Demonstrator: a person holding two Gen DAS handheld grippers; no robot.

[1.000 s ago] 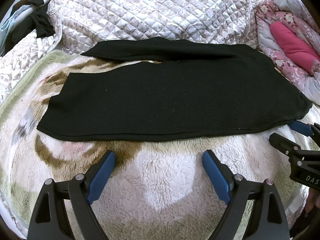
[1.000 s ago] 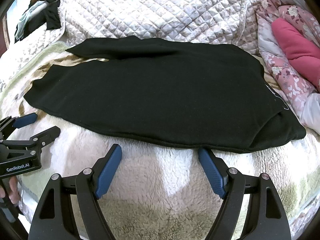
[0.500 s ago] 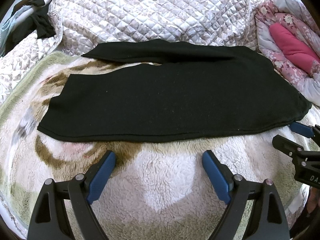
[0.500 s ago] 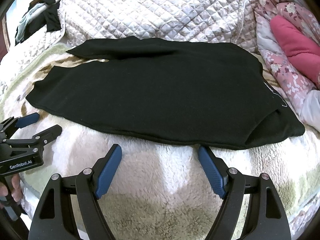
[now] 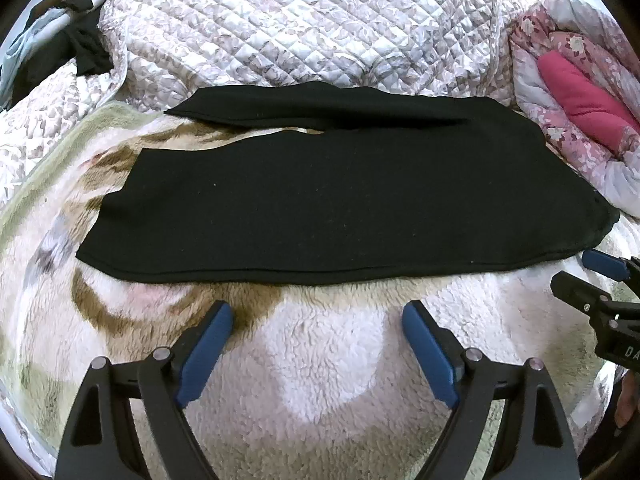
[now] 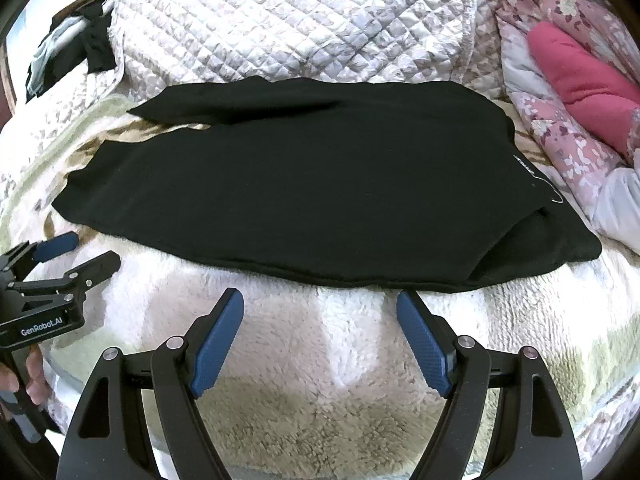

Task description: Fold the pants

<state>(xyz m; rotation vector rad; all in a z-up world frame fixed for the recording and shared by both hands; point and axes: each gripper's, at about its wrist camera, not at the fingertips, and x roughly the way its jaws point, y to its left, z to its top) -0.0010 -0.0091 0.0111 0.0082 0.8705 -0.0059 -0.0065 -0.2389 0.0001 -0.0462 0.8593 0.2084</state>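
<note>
Black knit pants (image 5: 340, 200) spread flat across a bed, waist to the right, legs running left, the far leg splayed slightly apart with a sliver of bedding showing in the fork. Matte, faintly linty cloth with a stitched hem along the near edge; a small white mark near the waistband in the right wrist view. Underneath, a shaggy fleece blanket (image 5: 328, 360), cream with brown and green swirls. Beyond, a puckered diamond-quilted coverlet (image 5: 304, 28) in pale grey-lilac. At far right, a pink floral comforter (image 6: 560, 136) rolled around a plain magenta core. Left tool (image 5: 318, 344) poised just short of the near hem, blue ribbed pads spread wide, nothing between them. Right tool (image 6: 320, 332) likewise spread and empty, tips nearly at the hem.
</note>
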